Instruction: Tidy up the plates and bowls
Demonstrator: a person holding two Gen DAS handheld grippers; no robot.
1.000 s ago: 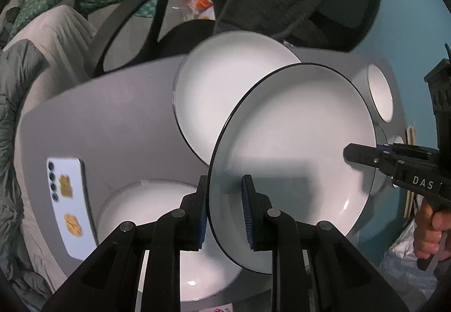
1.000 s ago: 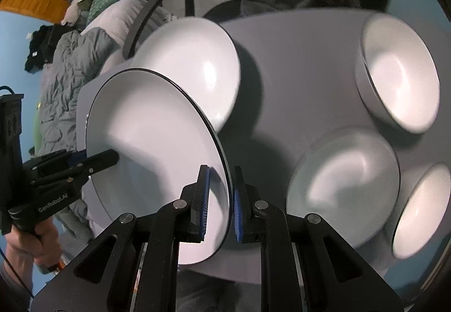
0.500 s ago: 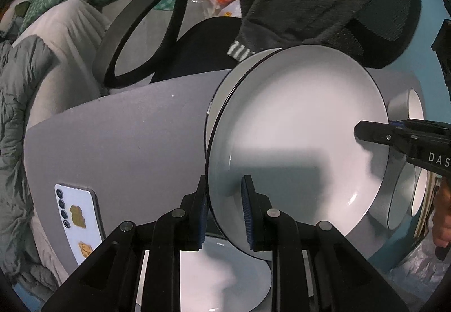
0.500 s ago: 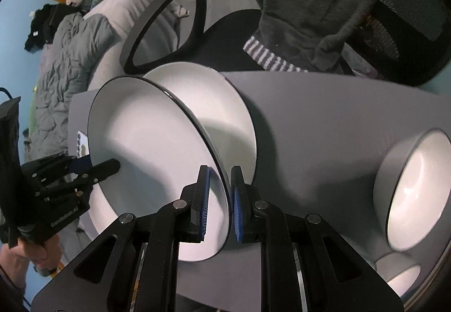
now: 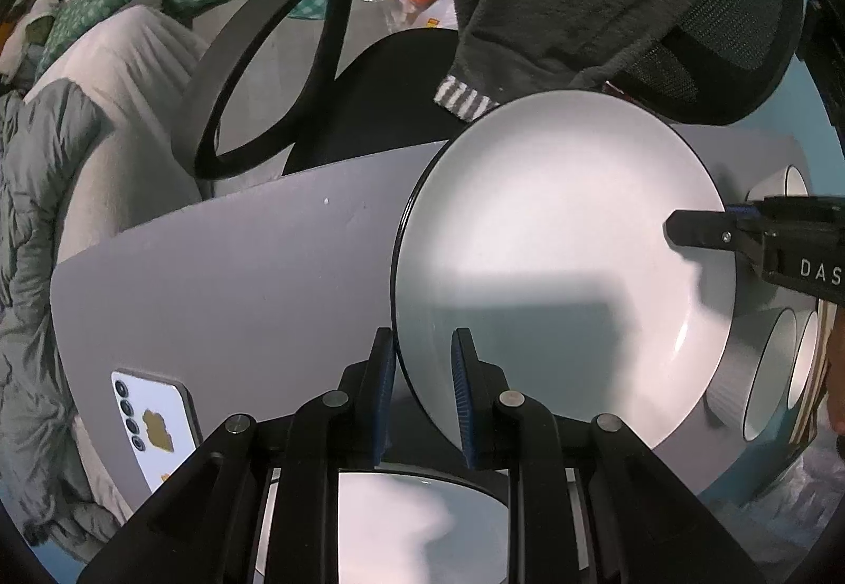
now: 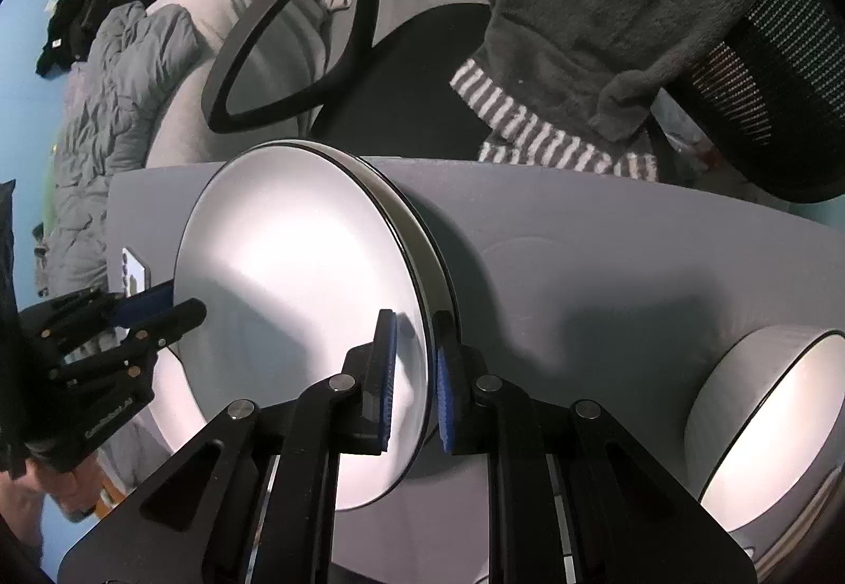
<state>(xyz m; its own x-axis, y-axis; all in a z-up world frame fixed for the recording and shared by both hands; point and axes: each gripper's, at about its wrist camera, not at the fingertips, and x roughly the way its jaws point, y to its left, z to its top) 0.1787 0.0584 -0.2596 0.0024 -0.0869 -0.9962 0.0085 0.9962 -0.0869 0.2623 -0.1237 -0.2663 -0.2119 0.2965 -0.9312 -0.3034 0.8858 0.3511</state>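
Both grippers hold one white plate with a black rim [image 5: 560, 262], seen also in the right wrist view [image 6: 296, 288]. My left gripper [image 5: 422, 394] is shut on its near edge. My right gripper [image 6: 413, 373] is shut on the opposite edge. The plate sits right over a second white plate [image 6: 422, 235], whose rim shows just behind it on the grey table [image 5: 237, 278]. Another white plate [image 5: 412, 520] lies under my left gripper. White bowls [image 6: 766, 425] stand at the right.
A white phone [image 5: 156, 420] lies on the table's left part. More bowls [image 5: 776, 373] stand on the right side. A black office chair [image 5: 369, 109] with a grey garment stands behind the table. A bed with grey bedding is at the left.
Both grippers carried the held plate away from the near plate and over the far plate; it now covers that plate almost fully.
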